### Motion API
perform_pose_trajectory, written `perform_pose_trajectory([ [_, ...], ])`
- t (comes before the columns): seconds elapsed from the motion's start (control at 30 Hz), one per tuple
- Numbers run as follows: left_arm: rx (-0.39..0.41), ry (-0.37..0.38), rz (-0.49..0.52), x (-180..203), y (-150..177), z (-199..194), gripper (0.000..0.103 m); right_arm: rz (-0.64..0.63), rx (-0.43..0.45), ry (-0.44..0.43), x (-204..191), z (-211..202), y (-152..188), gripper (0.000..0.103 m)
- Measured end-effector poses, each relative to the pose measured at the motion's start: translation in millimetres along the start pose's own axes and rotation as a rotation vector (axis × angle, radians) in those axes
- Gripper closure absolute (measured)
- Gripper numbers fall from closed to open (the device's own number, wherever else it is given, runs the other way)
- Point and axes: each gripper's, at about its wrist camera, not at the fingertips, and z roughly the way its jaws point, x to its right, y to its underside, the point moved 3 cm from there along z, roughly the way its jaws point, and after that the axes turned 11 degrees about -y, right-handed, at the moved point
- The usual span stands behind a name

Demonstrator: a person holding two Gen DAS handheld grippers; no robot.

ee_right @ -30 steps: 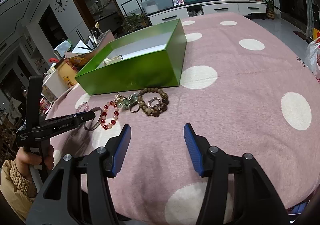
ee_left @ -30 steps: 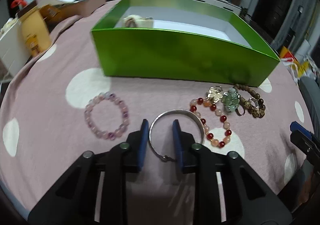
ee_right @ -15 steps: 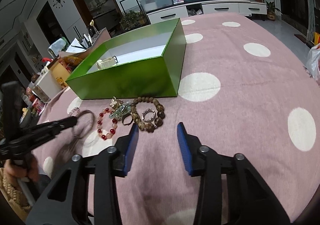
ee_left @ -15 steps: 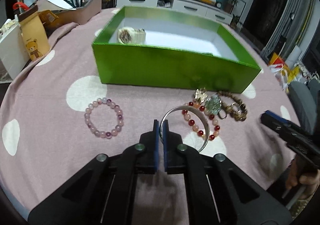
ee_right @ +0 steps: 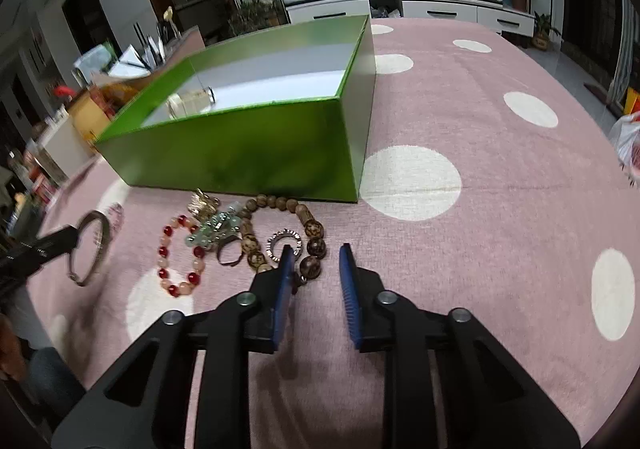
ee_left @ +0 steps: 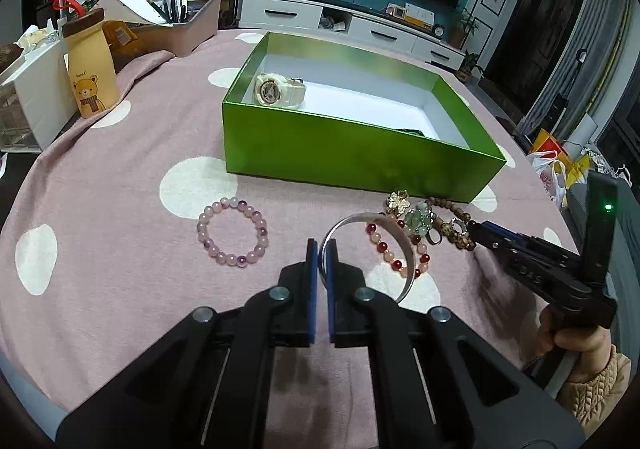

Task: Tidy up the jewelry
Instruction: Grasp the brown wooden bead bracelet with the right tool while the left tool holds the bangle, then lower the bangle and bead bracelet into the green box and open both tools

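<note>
Our left gripper [ee_left: 321, 247] is clamped on the silver bangle's [ee_left: 405, 249] rim, stiff, light, likely slippery, while our right gripper's [ee_right: 316, 255] empty jaws are closing beside the wooden bead bracelet [ee_right: 310, 227].

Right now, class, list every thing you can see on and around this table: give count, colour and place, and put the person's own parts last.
Box: one, green outside, white inside, middle of the table.
Watch: one, cream, inside the box's far left corner.
Pink bead bracelet: one, pale pink and purple, on the cloth left of the bangle.
Silver bangle: one, silver, lifted, pinched at its rim.
Red bead bracelet: one, red and peach, in front of the box.
Wooden bead bracelet: one, brown, at the box's right front corner.
Tablecloth: one, pink with white dots.
Bear carton: one, yellow, far left.
Left gripper: black, blue pads, shut on the bangle.
Right gripper: closing, nothing gripped yet.
</note>
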Motion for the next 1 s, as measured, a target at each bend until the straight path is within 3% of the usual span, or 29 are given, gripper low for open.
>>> perform_pose_trajectory([
  [0.1,0.006,0.004,-0.003,-1.7,-1.1,-2.6,0.099,-0.032,-0.024,0.031,-2.2,6.4,-2.7,0.092],
  [0.27,0.013,0.013,-0.009,-3.8,-2.7,-5.9,0.099,-0.061,-0.024,0.044,-5.8,4.0,-3.3,0.093],
  [0.63,0.048,0.026,-0.014,-6.8,-11.3,-17.3,0.099,-0.147,0.117,-0.021,-32.7,-52.0,-32.7,0.093],
  [1.0,0.109,0.021,0.011,1.6,-45.5,-33.5,0.099,-0.197,0.22,-0.074,-47.8,-88.5,-63.5,0.093],
])
